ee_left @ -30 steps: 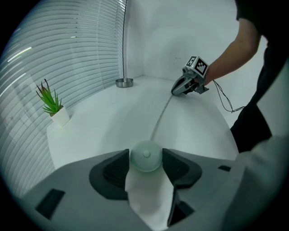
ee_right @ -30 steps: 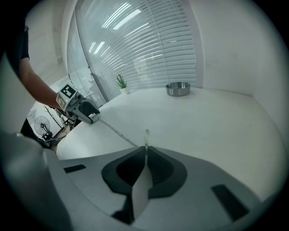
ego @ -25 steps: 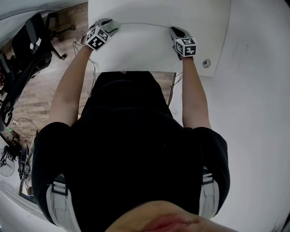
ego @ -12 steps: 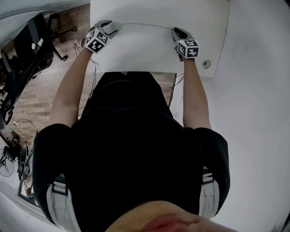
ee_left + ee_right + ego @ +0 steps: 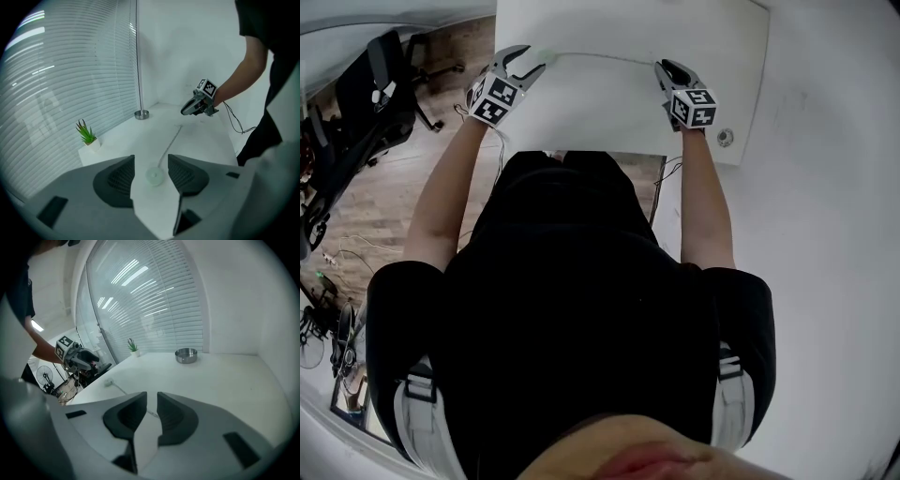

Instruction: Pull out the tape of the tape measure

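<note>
Tape measure (image 5: 154,176) on table (image 5: 206,136) beneath left gripper (image 5: 151,157), wide, empty, right gripper (image 5: 151,395) narrowly apart, just opening, empty

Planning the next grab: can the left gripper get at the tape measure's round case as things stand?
Probably yes. The left gripper hangs above the round case with its fingers apart, and nothing stands between them and the case.

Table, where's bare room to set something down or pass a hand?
Bare: the wide stretch of table between the metal dish and the tape, and the strip between the tape and the near edge. Also between the plant and dish along the blinds. Busy only along the tape, from the tape measure to its far end.
</note>
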Action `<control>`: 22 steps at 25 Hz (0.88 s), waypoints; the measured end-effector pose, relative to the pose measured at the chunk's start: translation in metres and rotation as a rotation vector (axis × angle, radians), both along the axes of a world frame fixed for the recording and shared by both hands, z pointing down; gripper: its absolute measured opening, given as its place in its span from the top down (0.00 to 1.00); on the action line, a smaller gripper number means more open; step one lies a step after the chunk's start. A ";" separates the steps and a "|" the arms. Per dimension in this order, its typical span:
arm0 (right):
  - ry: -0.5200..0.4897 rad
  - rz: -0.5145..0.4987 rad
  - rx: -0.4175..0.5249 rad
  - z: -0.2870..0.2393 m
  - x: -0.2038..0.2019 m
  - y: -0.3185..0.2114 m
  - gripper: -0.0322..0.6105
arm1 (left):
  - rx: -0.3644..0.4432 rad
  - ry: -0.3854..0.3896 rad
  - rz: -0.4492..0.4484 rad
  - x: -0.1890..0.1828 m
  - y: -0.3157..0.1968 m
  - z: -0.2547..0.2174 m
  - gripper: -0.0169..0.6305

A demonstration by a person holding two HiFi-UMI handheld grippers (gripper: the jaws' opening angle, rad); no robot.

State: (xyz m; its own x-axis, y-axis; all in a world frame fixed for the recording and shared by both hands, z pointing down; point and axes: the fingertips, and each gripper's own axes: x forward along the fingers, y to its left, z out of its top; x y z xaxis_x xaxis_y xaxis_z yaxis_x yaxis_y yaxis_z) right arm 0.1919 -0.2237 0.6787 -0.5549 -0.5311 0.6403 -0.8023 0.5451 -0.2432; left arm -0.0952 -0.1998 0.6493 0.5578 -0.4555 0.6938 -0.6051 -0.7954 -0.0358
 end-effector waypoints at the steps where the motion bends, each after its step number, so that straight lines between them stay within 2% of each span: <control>1: -0.019 0.009 0.008 -0.007 -0.002 0.000 0.84 | 0.020 0.011 -0.002 0.000 0.001 -0.009 0.61; 5: -0.115 0.050 0.061 -0.043 -0.015 -0.003 0.84 | 0.078 0.048 0.004 0.002 0.008 -0.039 0.62; 9: -0.153 0.036 0.128 -0.076 -0.027 0.001 0.84 | 0.136 0.093 0.014 0.009 0.015 -0.067 0.63; 16: -0.224 0.002 0.263 -0.160 -0.044 0.019 0.84 | 0.245 0.254 0.003 0.031 0.021 -0.156 0.66; 22: -0.298 -0.018 0.365 -0.225 -0.069 0.029 0.85 | 0.309 0.393 -0.015 0.034 0.030 -0.219 0.73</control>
